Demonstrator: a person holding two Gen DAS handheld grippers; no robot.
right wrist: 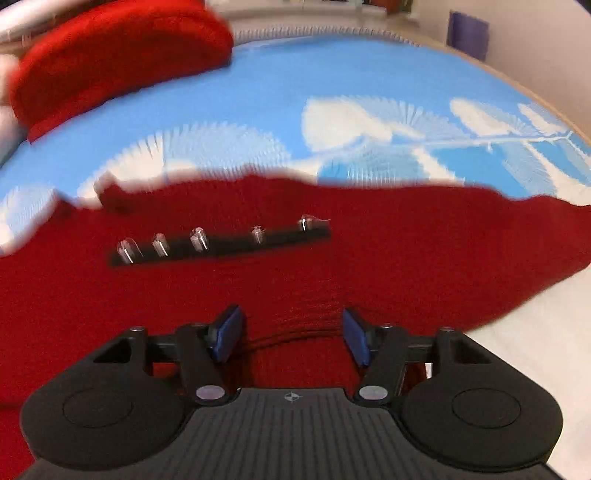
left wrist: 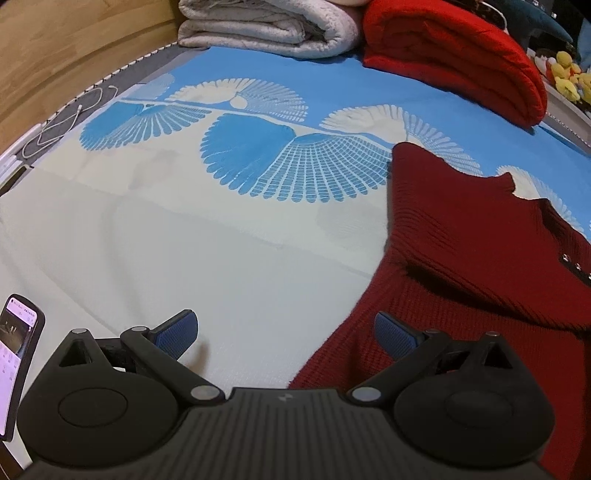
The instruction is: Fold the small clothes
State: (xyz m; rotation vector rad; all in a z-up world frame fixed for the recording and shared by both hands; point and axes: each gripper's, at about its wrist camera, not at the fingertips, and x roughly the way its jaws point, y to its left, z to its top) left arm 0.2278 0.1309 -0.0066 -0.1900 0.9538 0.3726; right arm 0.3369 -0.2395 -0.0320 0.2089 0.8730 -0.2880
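Phone [left wrist: 16,363] at the far left edge of the left wrist view stands on its side with a lit screen, and above it a white cable [left wrist: 68,122] lies coiled on the grey mattress edge beside the wooden bed frame [left wrist: 74,48]. Next comes the left gripper [left wrist: 286,334], jaws spread wide and holding nothing; its left blue pad [left wrist: 177,334] hangs over bare pale sheet while the right pad sits over the edge of the dark red knit sweater [left wrist: 480,251]. That sweater lies spread on the bed sheet [left wrist: 229,258], which is pale near the camera and blue with white fan-shaped prints farther back; its ribbed cloth fills the right part of the view. Behind, a folded whitish blanket [left wrist: 269,26] and a folded bright red blanket [left wrist: 454,55] rest side by side at the head of the bed, with yellow plush toys [left wrist: 569,74] at the far right. In the right wrist view, blurred, the right gripper [right wrist: 291,338] is likewise spread open, empty, low over the sweater [right wrist: 406,258], whose black placket with a row of shiny buttons [right wrist: 221,240] lies just ahead of the pads.
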